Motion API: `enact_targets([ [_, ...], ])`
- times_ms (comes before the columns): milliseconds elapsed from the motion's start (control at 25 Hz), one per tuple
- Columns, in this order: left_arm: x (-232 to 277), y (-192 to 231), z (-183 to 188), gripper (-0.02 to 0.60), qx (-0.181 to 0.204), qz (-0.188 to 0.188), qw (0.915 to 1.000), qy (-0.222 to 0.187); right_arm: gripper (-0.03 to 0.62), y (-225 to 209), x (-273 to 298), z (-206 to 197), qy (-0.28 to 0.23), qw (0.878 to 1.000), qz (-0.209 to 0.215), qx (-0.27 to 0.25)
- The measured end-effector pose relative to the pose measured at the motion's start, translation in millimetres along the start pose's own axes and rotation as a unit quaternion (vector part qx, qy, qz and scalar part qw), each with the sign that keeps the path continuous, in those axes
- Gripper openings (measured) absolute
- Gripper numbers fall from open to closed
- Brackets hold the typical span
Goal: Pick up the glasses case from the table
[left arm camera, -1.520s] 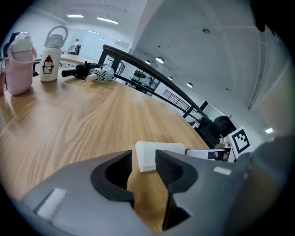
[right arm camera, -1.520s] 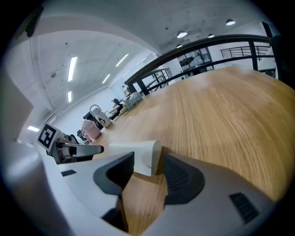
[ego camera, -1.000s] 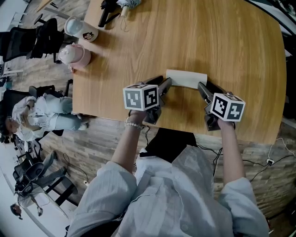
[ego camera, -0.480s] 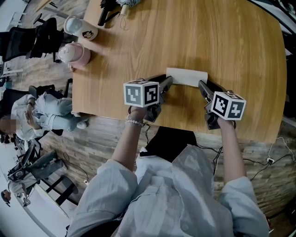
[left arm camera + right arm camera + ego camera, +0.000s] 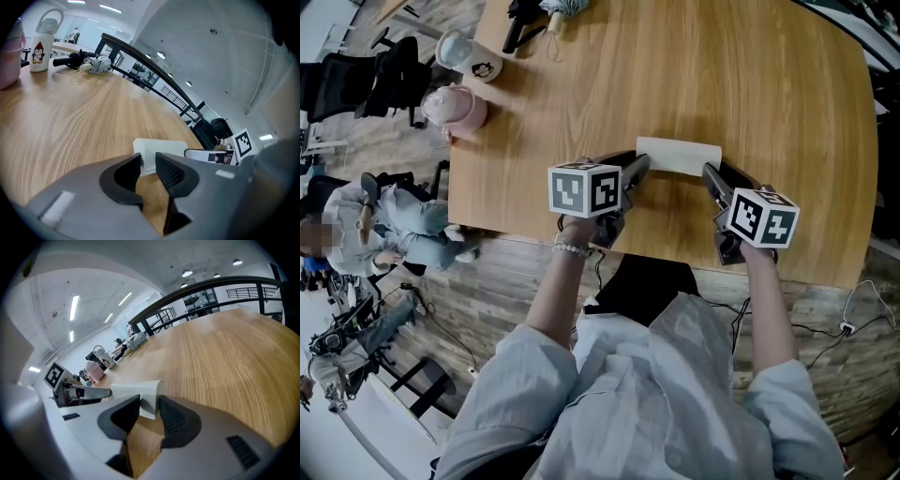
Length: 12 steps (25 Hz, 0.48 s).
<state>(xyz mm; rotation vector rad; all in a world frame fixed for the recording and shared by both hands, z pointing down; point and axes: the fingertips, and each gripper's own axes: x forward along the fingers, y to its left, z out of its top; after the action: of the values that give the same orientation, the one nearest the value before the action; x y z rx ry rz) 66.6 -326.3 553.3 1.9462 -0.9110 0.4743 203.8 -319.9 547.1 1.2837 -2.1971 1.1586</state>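
**Both tongs on the glasses case, case on the counter**

- The glasses case (image 5: 680, 156) is white and oblong. It lies flat on the wooden counter (image 5: 722, 75), near the edge closest to me, with its long side running left to right in the head view.
- My left tongs (image 5: 640, 166) are at the case's left end. Left gripper view: the jaws have just been closing and the end of the case (image 5: 159, 146) fills the gap between the ribbed pads, so they're pinching it. Tips are angled down toward the counter (image 5: 70, 117).
- My right tongs (image 5: 707, 172) are at the right end, same picture. Right gripper view: the jaws have just been closing, the near corner of the case (image 5: 136, 391) sits between the pads and both pads are on it. Pinching as well.
- Each gripper view shows the other tongs across the case, just beyond its far end.
- I can't tell from any view whether the case's underside has left the wood. Head view shows no gap.
- Elsewhere on the counter, well apart from the case:
  - A pink cup (image 5: 455, 106) and a white mug with a penguin print (image 5: 467, 56) are at the far left corner.
  - A dark-handled bundle (image 5: 525, 19) is at the far edge. I can't tell what it is.
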Motion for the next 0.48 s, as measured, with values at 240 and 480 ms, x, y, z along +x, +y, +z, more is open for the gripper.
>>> enact_targets([
  [240,-18,-17,16,0.103,0.015,-0.001,0.9998,-0.014,0.133,13,-19,18,-0.026,1.0,0.003,-0.004],
  [480,-39,-42,31,0.101,0.028,-0.003,0.9993,-0.026,0.133,26,-46,38,-0.054,0.998,0.004,-0.012],
])
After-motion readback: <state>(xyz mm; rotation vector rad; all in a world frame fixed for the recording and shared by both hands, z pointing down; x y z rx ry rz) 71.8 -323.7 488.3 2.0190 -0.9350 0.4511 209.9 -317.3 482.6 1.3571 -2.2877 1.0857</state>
